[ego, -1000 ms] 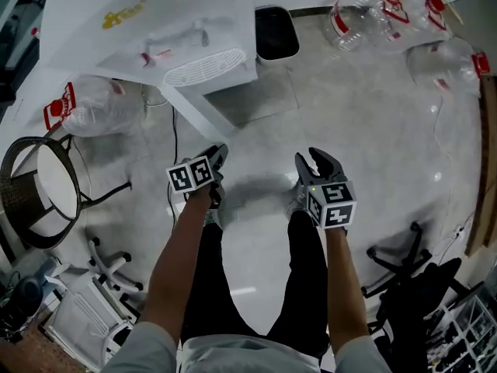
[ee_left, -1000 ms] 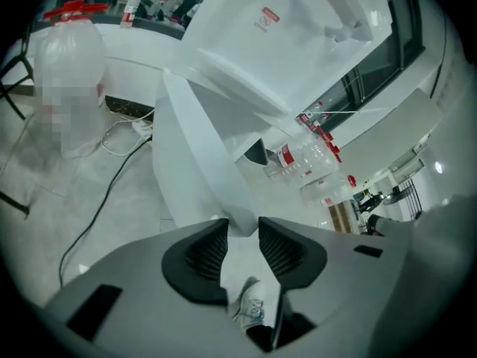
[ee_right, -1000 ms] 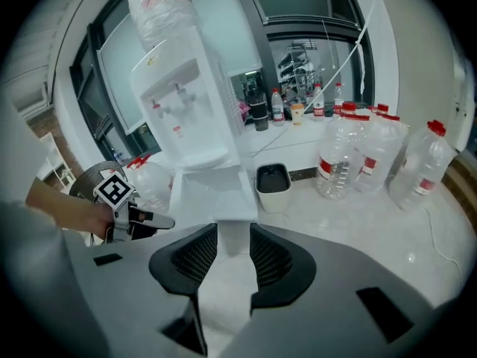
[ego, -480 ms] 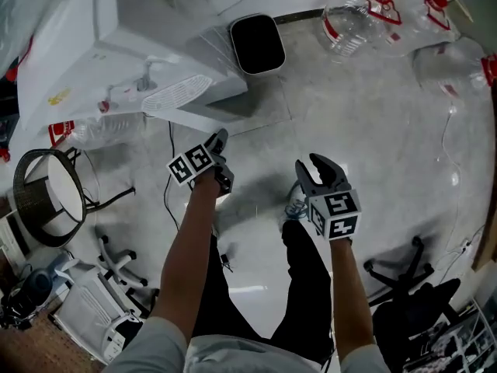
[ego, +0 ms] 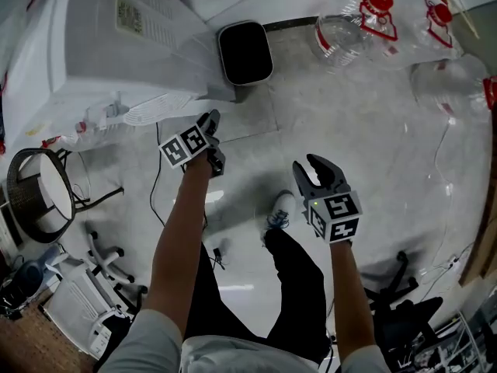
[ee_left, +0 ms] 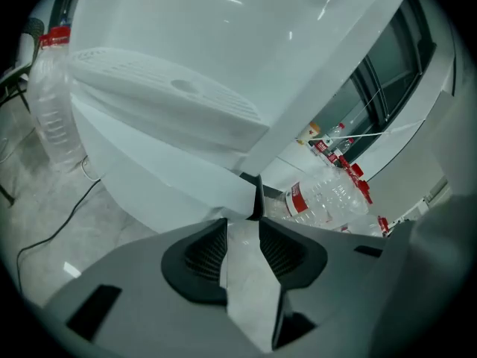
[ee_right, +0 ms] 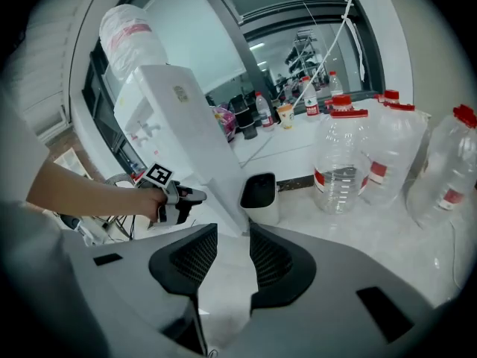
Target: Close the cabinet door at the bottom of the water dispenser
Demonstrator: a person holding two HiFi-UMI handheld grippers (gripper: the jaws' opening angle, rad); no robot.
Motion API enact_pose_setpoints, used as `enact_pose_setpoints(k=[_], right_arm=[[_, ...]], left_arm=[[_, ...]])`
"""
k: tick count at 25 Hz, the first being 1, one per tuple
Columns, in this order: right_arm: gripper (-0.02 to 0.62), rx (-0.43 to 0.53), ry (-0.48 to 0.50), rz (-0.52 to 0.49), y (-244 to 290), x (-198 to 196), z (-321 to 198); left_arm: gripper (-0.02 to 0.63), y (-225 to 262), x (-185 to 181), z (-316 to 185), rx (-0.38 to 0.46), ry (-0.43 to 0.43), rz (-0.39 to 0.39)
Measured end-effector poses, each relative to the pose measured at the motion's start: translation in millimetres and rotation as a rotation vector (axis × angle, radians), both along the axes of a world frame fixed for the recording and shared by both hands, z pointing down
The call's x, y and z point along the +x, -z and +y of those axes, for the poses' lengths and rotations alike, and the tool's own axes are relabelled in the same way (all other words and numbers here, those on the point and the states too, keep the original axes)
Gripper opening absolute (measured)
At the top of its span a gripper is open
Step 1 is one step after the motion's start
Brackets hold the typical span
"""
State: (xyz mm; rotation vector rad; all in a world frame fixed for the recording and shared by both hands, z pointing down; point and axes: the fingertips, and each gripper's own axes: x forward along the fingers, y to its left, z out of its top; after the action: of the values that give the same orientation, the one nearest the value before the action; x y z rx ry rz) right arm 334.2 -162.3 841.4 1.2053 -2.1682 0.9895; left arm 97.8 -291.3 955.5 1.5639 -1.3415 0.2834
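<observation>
Low on the front of the tall white plastic water dispenser [ego: 101, 45], beneath the white slotted drip tray [ee_left: 164, 88]: the flat white cabinet door [ee_left: 171, 177], its dark free edge showing just beyond the tips of the left hand-held gripper [ee_left: 242, 226]. Judged close to shut, though not surely flush; no latch visible.

Left hand-held gripper released, jaws a little apart with only floor between them. Set at the door's outer corner, probably for a push far from the hinge, the easiest way to swing a light panel, no grasp needed. Touching the panel or just short of it: impossible to tell.

Right hand-held gripper [ego: 312, 165] likewise released and holding nothing. Held back over the pale grey polished floor [ego: 365, 130], well apart from the dispenser, likely to leave the door's swing free, and for want of a job of its own.

Just beside the dispenser, a white waste bin with a black liner [ego: 245, 51]. Farther off along the wall, large clear plastic water bottles with red caps [ego: 353, 26], out of the door's way.
</observation>
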Motion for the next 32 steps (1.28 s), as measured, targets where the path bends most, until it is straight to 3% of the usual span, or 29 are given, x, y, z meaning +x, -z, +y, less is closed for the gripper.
enact_pose_setpoints(k=[4, 6, 12, 16, 21, 25, 29, 32], right_arm=[[0.164, 0.014, 0.037, 0.027, -4, 9, -5], [0.164, 0.001, 0.031, 0.012, -6, 12, -2], [0.162, -0.038, -0.007, 0.012, 1, 12, 5], [0.146, 0.027, -0.011, 0.032, 48, 0, -12], [0.057, 0.143, -0.002, 0.079, 142, -31, -32], [0.029, 0.327, 0.09, 0.19, 243, -63, -79], [0.028, 0.445, 0.127, 0.211, 347, -106, -93], [0.028, 0.521, 0.143, 0.206, 416, -132, -89]], left_arm=[[0.15, 5, 0, -29, 0.07, 0.061, 0.039], [0.15, 5, 2, -33, 0.08, 0.051, 0.034], [0.123, 13, -2, -1, 0.02, 0.044, 0.056], [0.095, 50, -16, 38, -0.01, -0.029, 0.003], [0.028, 143, -65, 75, 0.06, -0.124, -0.073], [0.021, 235, -108, 61, 0.213, -0.147, -0.123], [0.02, 362, -153, 64, 0.388, -0.251, -0.18], [0.02, 451, -183, 71, 0.527, -0.343, -0.264]])
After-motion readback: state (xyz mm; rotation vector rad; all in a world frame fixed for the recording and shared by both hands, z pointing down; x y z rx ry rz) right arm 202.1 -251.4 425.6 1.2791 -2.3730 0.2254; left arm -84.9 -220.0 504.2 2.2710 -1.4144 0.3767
